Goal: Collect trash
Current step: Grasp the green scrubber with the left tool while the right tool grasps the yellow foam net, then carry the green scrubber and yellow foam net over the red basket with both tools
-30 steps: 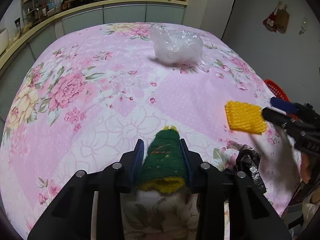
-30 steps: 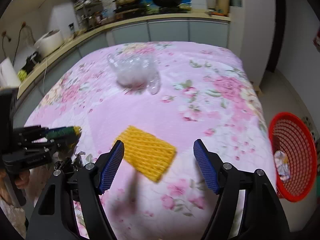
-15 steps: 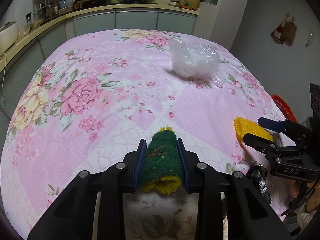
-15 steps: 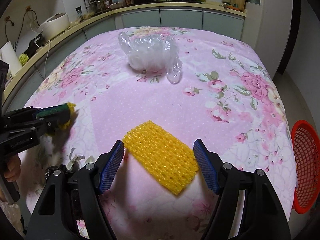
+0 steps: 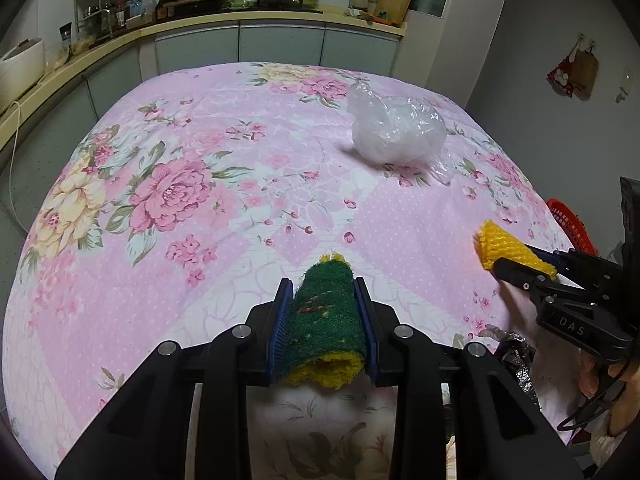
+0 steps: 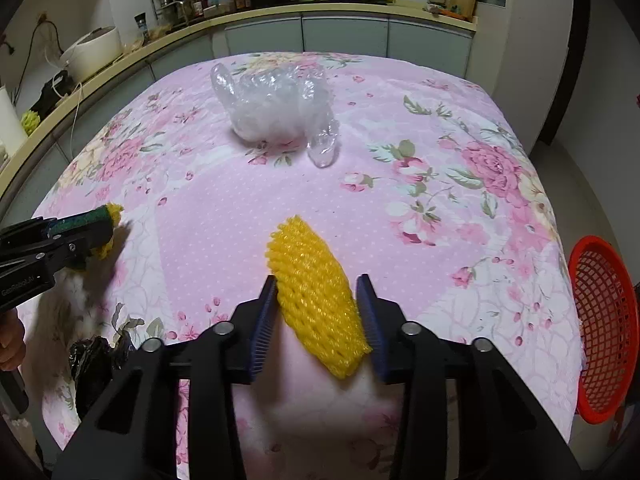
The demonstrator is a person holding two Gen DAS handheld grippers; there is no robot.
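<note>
The left hand-held gripper (image 5: 324,320) is clamped on a green and yellow scouring sponge (image 5: 326,320), held just above the tabletop (image 5: 200,240) with its pink floral cloth. The right hand-held gripper (image 6: 316,312) pinches a yellow foam net (image 6: 314,296) between its blue pads. Farther back on the cloth sits a crumpled clear plastic bag (image 6: 276,112). A red basket (image 6: 604,328) stands off the right edge, below the tabletop.

One sponge (image 5: 326,312), one foam net (image 6: 316,300), one plastic bag (image 5: 396,130), one basket (image 6: 604,340)
</note>
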